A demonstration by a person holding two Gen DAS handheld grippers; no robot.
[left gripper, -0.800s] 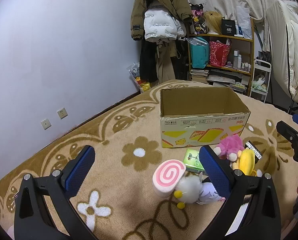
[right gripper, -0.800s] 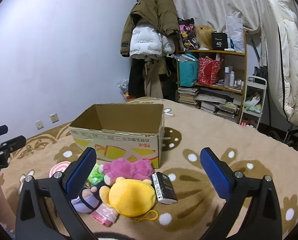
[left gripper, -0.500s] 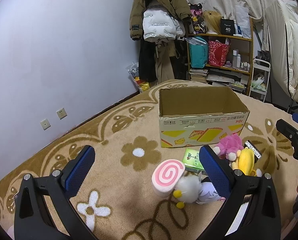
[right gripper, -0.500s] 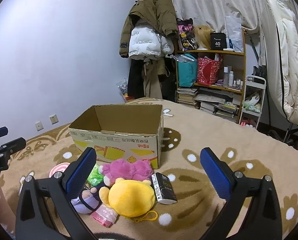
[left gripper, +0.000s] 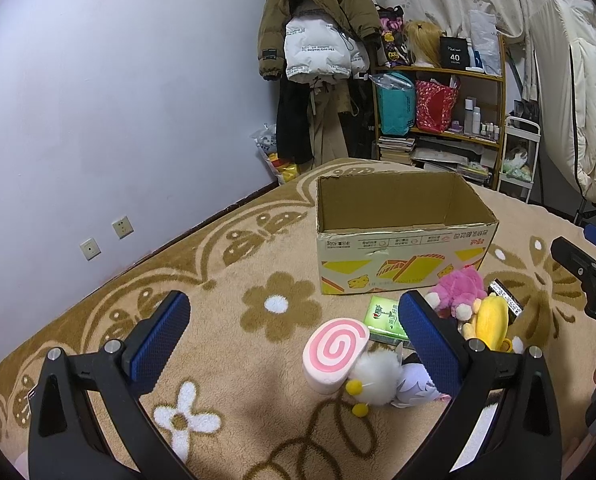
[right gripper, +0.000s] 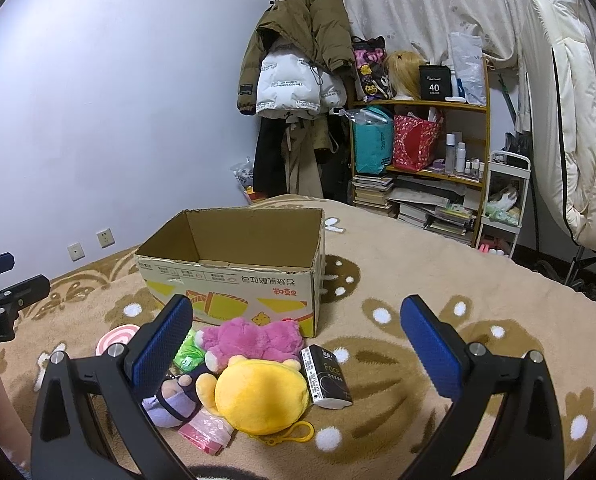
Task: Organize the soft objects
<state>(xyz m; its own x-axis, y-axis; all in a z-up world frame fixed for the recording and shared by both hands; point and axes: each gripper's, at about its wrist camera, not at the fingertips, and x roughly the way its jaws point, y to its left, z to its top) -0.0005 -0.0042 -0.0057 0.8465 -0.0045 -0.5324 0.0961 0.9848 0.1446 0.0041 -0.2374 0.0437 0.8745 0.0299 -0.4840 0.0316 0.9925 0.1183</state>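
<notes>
One cardboard box stands open-topped on a tan plush rug patterned with brown flowers and white dots; the rug fills the floor up to a pale lilac wall that carries two sockets. In the far corner coats hang in a bundle, and beside them a wooden shelf unit holds bags, bottles and stacked books, with a white curtain behind it.

The soft things lie in one heap just in front of the box: one pink plush touching the box's near wall, one yellow plush with a yellow clip, one purple plush, one white fluffy toy with yellow pom-poms, and one pink-and-white swirl cushion. Among them are one green tissue pack, one black packet and one pink plastic pouch.

Two tools hover over the rug. The left tool has its blue pads spread wide with nothing between them, the swirl cushion lying just ahead. The right tool is likewise spread wide and empty, above the heap.
</notes>
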